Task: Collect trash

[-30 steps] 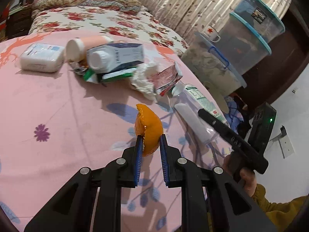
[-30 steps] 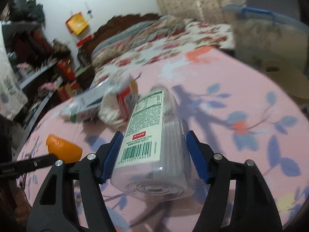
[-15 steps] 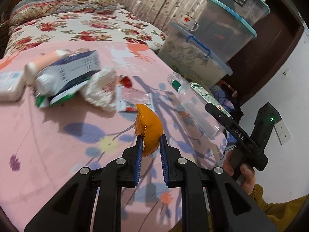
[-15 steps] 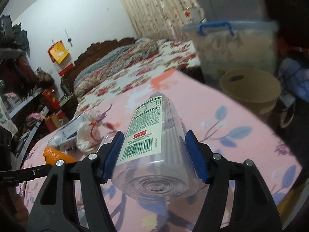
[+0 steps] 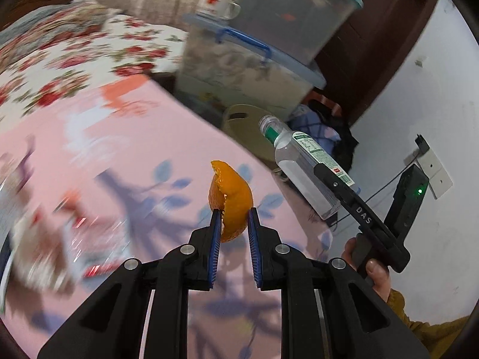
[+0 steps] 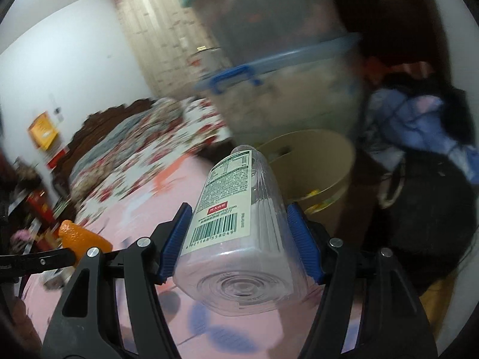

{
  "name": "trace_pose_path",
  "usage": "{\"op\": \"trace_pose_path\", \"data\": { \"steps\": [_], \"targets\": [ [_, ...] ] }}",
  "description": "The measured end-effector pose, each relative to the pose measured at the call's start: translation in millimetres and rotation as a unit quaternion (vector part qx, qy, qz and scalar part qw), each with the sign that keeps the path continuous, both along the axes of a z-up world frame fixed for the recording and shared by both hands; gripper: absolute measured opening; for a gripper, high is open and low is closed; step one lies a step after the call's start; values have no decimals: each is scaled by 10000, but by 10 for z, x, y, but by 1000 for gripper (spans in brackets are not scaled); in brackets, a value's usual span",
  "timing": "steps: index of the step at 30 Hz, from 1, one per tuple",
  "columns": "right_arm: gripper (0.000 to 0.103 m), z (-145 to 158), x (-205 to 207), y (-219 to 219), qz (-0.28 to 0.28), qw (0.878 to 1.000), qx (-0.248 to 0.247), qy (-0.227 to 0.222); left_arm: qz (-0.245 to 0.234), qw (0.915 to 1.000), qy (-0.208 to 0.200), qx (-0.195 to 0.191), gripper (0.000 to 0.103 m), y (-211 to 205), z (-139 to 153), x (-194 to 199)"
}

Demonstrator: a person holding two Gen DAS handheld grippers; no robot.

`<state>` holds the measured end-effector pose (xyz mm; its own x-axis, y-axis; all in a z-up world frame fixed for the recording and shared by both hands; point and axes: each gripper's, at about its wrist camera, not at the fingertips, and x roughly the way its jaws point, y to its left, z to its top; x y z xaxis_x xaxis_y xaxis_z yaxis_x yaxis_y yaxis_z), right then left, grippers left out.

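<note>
An orange peel (image 5: 232, 202), curved and ragged along its torn edge, stood upright between the blue pads of the left gripper (image 5: 234, 220), whose jaws were nearly closed and clamped on its lower half above a pink floral sheet (image 5: 143, 137). To its right, the right gripper (image 6: 238, 239) grasped a clear, empty plastic bottle (image 6: 239, 233) across its body, jaws about halfway apart and pressed against both sides. The bottle had no cap, a white label with a barcode and green print, and its ribbed base faced the camera while its open neck pointed toward a tan bin (image 6: 326, 161) beside the bed. A few colourful scraps lay inside the bin. Behind it rose stacked clear storage boxes (image 5: 254, 68) with blue lids, a white mug (image 5: 217, 4) on one. A person's hand (image 5: 369, 272) gripped the right tool's handle. Blurred litter (image 5: 45, 239) remained at the sheet's left edge.
</note>
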<state>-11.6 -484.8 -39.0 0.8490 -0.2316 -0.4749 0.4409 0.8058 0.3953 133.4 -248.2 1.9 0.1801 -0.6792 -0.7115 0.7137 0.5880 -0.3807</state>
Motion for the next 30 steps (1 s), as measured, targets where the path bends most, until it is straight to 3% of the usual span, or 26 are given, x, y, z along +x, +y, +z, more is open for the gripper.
{"op": "trace_pose_path", "data": {
  "steps": [10,11,12,13,15,18,25,30],
  "targets": [
    [70,-260,613,-1167,-322,9957,775,394,-667,9967,156,426,19,-1856,-190,691],
    [72,-272,649,-1216,-355,9954,817,364,-599,9968,134,503,26,-2043,-245,780],
    [78,-292,705,-1280,-413,9949,845,368,-497,9970,143,573,50,-2195,-307,864],
    [78,-292,723,-1319,-471,9948,845,323,-379,9970,127,656,67,-2301,-355,925],
    [78,-238,662,-1294,-513,9955,788,150,-206,9966,77,793,60,-2434,-433,1003],
    [78,-172,432,-1174,-518,9963,674,-154,-189,9973,267,650,57,-2370,-459,990],
    [78,-263,79,-727,-245,9923,1148,-386,-33,9940,-688,848,58,-1688,-362,382],
    [78,-282,-27,-261,56,9910,1287,-360,324,9902,-1000,916,58,-1088,-354,36]
  ]
}}
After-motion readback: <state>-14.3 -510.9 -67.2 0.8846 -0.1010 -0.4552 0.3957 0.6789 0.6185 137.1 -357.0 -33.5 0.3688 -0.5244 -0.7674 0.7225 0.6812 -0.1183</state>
